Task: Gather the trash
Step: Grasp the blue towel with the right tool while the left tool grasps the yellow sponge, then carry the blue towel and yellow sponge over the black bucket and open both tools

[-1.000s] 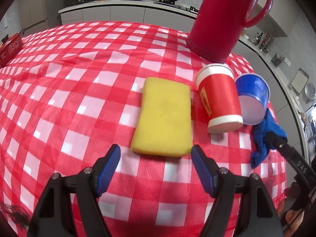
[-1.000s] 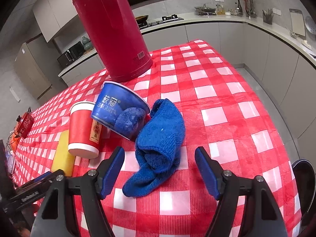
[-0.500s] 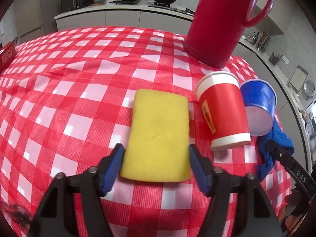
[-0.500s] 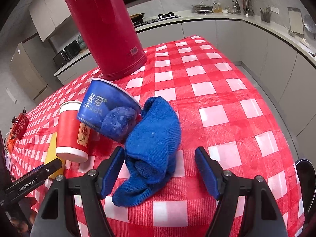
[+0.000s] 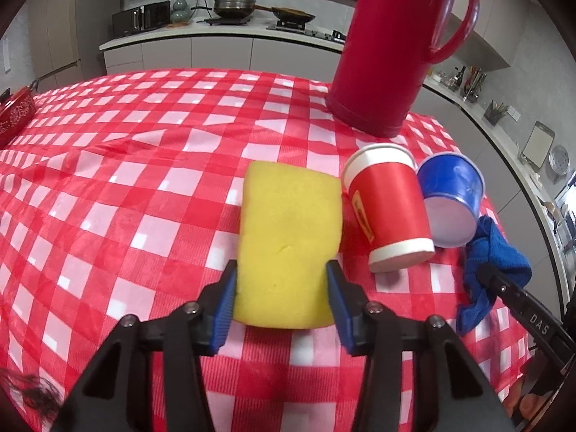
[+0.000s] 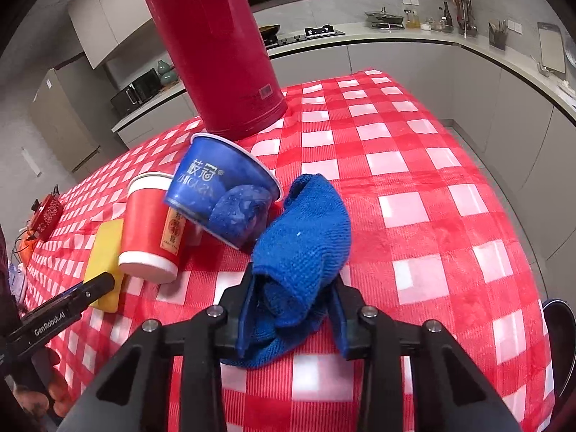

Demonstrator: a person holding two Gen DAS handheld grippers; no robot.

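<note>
A yellow sponge (image 5: 288,237) lies flat on the red checked tablecloth (image 5: 108,165). My left gripper (image 5: 281,288) is shut on its near end, one blue pad on each side. A red paper cup (image 5: 390,208) lies on its side to the sponge's right, with a blue paper cup (image 5: 451,198) tipped beside it. In the right wrist view my right gripper (image 6: 293,302) is shut on a crumpled blue cloth (image 6: 306,244), which lies against the blue cup (image 6: 219,187). The red cup (image 6: 151,230) and sponge (image 6: 106,252) show to the left there.
A tall red thermos jug (image 5: 388,50) stands upright behind the cups, also in the right wrist view (image 6: 212,46). A red patterned object (image 5: 14,115) sits at the table's far left. The table edge falls away on the right toward kitchen counters (image 6: 468,57).
Both grippers moved forward and closed. The left jaws now clamp the sponge's near end. The right jaws now pinch the blue cloth, bunching it.
</note>
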